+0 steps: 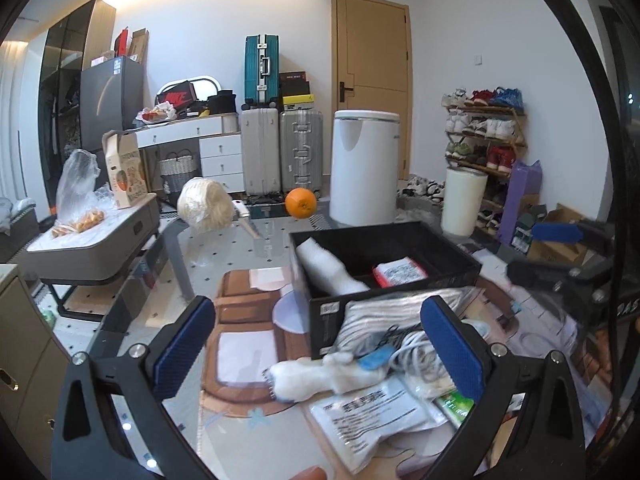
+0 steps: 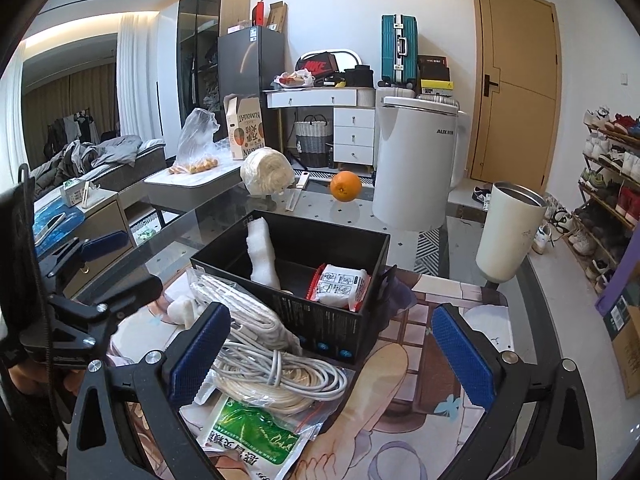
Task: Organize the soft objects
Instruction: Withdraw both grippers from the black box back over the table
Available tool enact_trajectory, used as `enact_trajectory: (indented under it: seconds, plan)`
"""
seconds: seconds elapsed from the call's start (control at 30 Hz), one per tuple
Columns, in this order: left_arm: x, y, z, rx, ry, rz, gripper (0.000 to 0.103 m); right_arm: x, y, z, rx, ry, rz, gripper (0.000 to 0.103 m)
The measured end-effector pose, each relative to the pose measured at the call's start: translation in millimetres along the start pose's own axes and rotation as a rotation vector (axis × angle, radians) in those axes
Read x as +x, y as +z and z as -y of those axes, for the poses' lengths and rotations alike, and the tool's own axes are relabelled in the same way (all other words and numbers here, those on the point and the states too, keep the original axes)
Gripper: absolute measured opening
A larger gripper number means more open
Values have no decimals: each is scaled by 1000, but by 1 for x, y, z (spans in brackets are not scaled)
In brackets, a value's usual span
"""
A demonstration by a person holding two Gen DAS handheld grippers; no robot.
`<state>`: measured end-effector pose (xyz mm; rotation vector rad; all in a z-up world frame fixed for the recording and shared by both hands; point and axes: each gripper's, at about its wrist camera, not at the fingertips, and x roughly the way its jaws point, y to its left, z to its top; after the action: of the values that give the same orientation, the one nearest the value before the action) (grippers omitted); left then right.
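Step in hand, judged: pick next soft item from pile beside black box (image 2: 340,344) and drop into it.

Left claw (image 1: 320,356): jaws spread wide, nothing held, hovering over white plush piece (image 1: 316,376) at near-left edge of pile on tabletop (image 1: 240,248). Right claw (image 2: 328,352): jaws also wide apart, empty, poised over coiled white cable (image 2: 280,380) and front wall of box.

Already inside box: white foam-like roll (image 2: 262,256) leaning upright against left wall; red-and-white sachet (image 2: 340,284) propped at right.

Remaining pile, touching box front: plush piece, fluffy and compressible; striped silvery fabric (image 1: 384,312), folded, slick-looking; cable, smooth and springy; white printed pouch (image 1: 372,408) and green printed pouch (image 2: 252,440), flat, crinkly film.

Advice for grasp:
- Centre plush between pads, close on thick middle, not on tapered end.
- Lift straight up; cable lies just beside and partly over neighbouring items, snag likely.
- Clear box rim before release; foam roll likely to topple if bumped.
- Keep right claw clear of left claw's path.
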<state>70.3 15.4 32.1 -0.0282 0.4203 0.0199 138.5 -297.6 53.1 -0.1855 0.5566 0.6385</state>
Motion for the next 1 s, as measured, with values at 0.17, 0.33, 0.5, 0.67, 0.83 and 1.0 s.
enact_trajectory:
  seconds: [0.17, 0.33, 0.5, 0.67, 0.83, 1.0]
  plan:
    - [5, -6, -1, 21, 65, -16, 103, -5, 0, -7, -16, 11, 9, 102]
    - [7, -7, -4, 6, 88, -25, 103, -7, -1, -11, -18, 22, 11, 102]
    - [5, -10, -3, 7, 92, -35, 103, -10, -7, -11, -13, 22, 5, 102]
    - [1, -14, 1, 13, 96, -47, 103, -9, -13, -7, -2, 17, -8, 102]
    - [-3, -18, 0, 9, 94, -71, 103, -8, -18, -8, -5, 11, -33, 102]
    - [-9, -21, -4, 1, 95, -88, 103, -7, -21, -9, -8, 4, -60, 102]
